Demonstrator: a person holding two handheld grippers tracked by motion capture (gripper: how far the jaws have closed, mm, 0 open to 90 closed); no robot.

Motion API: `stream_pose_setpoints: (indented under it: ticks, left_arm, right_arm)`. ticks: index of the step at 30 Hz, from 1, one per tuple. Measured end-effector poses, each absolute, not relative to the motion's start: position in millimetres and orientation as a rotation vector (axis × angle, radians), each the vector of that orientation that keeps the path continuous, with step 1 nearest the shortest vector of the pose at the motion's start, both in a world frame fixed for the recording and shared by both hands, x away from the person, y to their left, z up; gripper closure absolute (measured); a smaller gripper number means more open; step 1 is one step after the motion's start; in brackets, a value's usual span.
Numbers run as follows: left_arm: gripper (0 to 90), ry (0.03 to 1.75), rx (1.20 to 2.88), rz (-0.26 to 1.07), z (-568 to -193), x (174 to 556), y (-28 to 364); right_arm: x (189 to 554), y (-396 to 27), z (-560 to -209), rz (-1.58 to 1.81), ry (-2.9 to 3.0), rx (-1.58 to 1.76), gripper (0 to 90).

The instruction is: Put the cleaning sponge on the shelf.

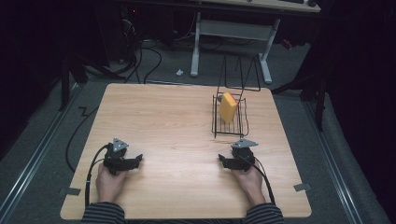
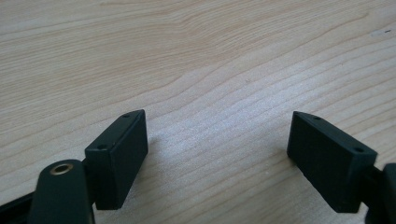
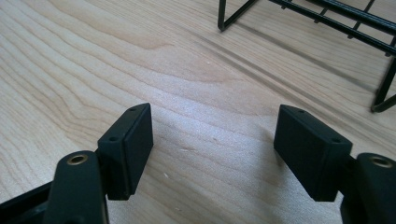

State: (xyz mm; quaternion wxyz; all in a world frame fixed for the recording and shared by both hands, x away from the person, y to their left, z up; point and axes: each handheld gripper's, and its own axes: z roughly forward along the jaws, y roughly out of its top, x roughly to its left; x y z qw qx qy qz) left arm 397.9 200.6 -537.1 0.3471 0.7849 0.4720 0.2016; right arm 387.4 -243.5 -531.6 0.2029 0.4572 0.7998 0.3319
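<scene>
Both grippers, left [image 1: 138,160] and right [image 1: 222,160], rest spread and empty on the table [image 1: 177,140], lower frame; the rack [image 1: 229,122] stands just above the right one.

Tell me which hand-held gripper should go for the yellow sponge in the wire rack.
Right. The right hand-held gripper sits just below the wire rack holding the yellow sponge, jaws open and empty; the left hand-held gripper lies across the table.

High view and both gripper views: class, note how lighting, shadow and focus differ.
High view: table lit, surroundings dark, rack small and soft. Left gripper view: even light, faint shadows beside open jaws, sharp wood grain. Right gripper view: soft shadows under jaws and rack wires, near parts slightly blurred.
</scene>
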Motion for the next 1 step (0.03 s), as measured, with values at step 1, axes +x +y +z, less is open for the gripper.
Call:
stream_pose_setpoints:
  ticks: [1]
  left_arm:
    - [20.8,1.224,2.036,0.523,-537.1,397.9,200.6]
  right_arm:
    - [387.4,-243.5,-531.6,0.926,2.232,1.276,28.4]
